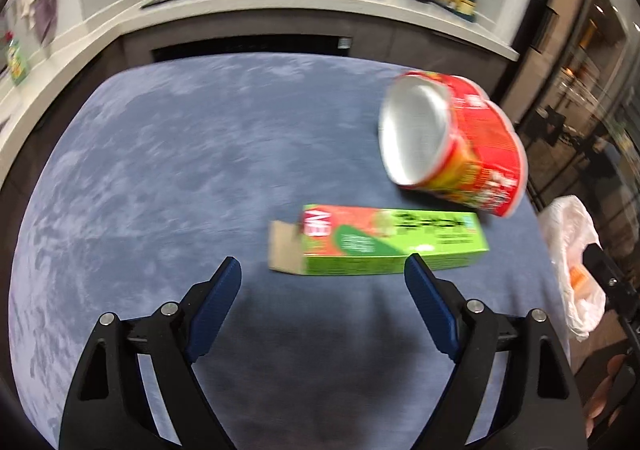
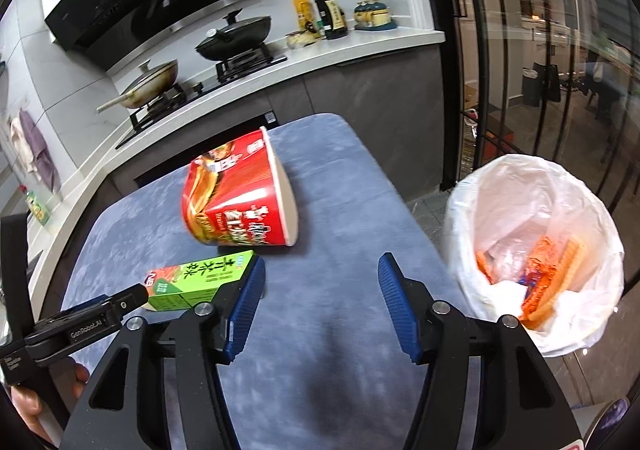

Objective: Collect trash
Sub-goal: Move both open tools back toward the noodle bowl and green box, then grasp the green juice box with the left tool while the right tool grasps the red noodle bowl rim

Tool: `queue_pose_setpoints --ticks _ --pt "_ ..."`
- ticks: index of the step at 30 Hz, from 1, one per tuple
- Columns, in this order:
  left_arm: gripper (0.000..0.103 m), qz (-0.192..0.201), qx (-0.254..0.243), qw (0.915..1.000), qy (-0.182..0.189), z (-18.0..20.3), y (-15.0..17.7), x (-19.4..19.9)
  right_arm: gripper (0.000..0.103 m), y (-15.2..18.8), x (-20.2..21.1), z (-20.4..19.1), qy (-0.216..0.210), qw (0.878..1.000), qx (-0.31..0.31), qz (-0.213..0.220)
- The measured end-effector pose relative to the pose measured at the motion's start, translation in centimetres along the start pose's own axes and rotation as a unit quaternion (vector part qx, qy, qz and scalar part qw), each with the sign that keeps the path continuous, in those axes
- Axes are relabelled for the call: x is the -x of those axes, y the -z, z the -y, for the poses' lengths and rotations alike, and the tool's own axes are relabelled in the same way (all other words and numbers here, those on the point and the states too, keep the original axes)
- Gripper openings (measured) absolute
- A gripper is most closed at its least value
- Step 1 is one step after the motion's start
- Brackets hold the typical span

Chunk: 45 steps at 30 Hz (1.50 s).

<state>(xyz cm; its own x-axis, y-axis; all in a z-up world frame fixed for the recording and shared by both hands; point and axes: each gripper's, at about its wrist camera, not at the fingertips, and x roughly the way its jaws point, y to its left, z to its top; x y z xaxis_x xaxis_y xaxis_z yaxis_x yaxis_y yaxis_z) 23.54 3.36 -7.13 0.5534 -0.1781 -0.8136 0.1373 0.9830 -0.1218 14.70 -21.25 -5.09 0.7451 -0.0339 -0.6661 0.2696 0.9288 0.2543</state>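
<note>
A red instant-noodle cup (image 1: 452, 142) lies on its side on the blue table cloth (image 1: 180, 170), its silver inside facing left. In front of it lies a green carton (image 1: 380, 244) with an open flap. My left gripper (image 1: 322, 274) stands open just short of the carton, nothing between its blue pads. In the right wrist view the cup (image 2: 240, 202) and the carton (image 2: 196, 284) lie left of centre. My right gripper (image 2: 320, 274) is open over the cloth, its left finger beside the carton's end. The left gripper's body (image 2: 80, 324) shows at lower left.
A bin with a white liner (image 2: 536, 250) stands right of the table, holding orange wrappers; its liner (image 1: 572, 250) also shows at the right edge in the left wrist view. Behind the table runs a counter (image 2: 360, 46) with a stove, two pans and bottles. Glass doors stand at the right.
</note>
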Motion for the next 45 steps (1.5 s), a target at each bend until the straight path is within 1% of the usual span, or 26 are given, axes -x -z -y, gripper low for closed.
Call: queue_pose_setpoints --ticks 3,6,8,9,11,15,19,21,23,24,26,27,28,32,35,40,45 --pt "0.079 -0.005 0.025 0.9997 -0.004 -2.5 0.1 -0.7 0.057 0.1 -0.8 -0.9 -0.002 1.0 0.005 -0.007" --pt "0.075 -0.01 0.033 0.9994 -0.004 -3.6 0.2 -1.3 0.057 0.3 -1.6 -1.7 -0.004 1.0 0.011 -0.014" --pt "0.069 -0.012 0.032 0.9994 -0.003 -4.0 0.2 -1.7 0.057 0.3 -2.1 -2.3 -0.006 1.0 0.015 -0.018" --pt "0.068 -0.014 0.034 0.9993 -0.002 -4.3 0.2 -1.9 0.057 0.3 -2.2 -2.4 -0.006 1.0 0.017 -0.019" --pt "0.063 -0.016 0.039 0.9991 0.0 -4.7 0.2 -2.2 0.057 0.4 -2.6 -2.9 -0.007 1.0 0.019 -0.022" --pt "0.058 -0.023 0.045 0.9987 0.005 -5.1 0.1 -2.9 0.057 0.3 -3.3 -3.4 -0.006 0.999 0.021 -0.026" --pt "0.05 -0.032 0.047 0.9983 0.014 -5.0 0.1 -3.7 0.057 0.3 -3.9 -3.9 -0.006 0.999 0.023 -0.03" --pt "0.047 -0.029 0.043 0.9986 0.014 -4.8 0.1 -3.9 0.057 0.2 -4.2 -4.2 -0.006 0.999 0.025 -0.031" --pt "0.039 -0.028 0.041 0.9986 0.017 -4.7 -0.1 -4.1 0.057 0.1 -4.4 -4.3 -0.006 0.999 0.027 -0.032" --pt "0.037 -0.029 0.042 0.9984 0.024 -4.6 -0.1 -4.2 0.057 0.1 -4.6 -4.4 -0.006 0.999 0.027 -0.033" --pt "0.023 -0.035 0.045 0.9975 0.044 -4.5 -0.2 -4.3 0.057 0.0 -4.9 -4.4 -0.006 0.999 0.027 -0.034" --pt "0.02 -0.039 0.044 0.9967 0.056 -4.4 -0.2 -4.5 0.057 0.0 -5.0 -4.5 -0.006 0.999 0.027 -0.035" --pt "0.015 -0.041 0.043 0.9963 0.062 -4.2 -0.1 -4.5 0.057 -0.1 -5.2 -4.5 -0.006 0.999 0.027 -0.035" --pt "0.007 -0.031 0.029 0.9973 0.06 -3.4 0.0 -4.1 0.057 -0.3 -5.6 -4.8 -0.008 0.999 0.03 -0.035" --pt "0.003 -0.023 0.021 0.9976 0.061 -3.1 -0.2 -3.5 0.057 -0.8 -5.9 -4.9 -0.01 0.999 0.035 -0.03" --pt "0.002 -0.012 0.019 0.9983 0.053 -3.4 -0.6 -2.3 0.057 -1.8 -6.5 -4.9 -0.012 0.999 0.035 -0.024" --pt "0.001 0.01 0.023 0.9993 0.029 -4.2 -1.2 -0.7 0.057 -2.3 -6.3 -5.2 -0.019 0.999 0.032 -0.016"
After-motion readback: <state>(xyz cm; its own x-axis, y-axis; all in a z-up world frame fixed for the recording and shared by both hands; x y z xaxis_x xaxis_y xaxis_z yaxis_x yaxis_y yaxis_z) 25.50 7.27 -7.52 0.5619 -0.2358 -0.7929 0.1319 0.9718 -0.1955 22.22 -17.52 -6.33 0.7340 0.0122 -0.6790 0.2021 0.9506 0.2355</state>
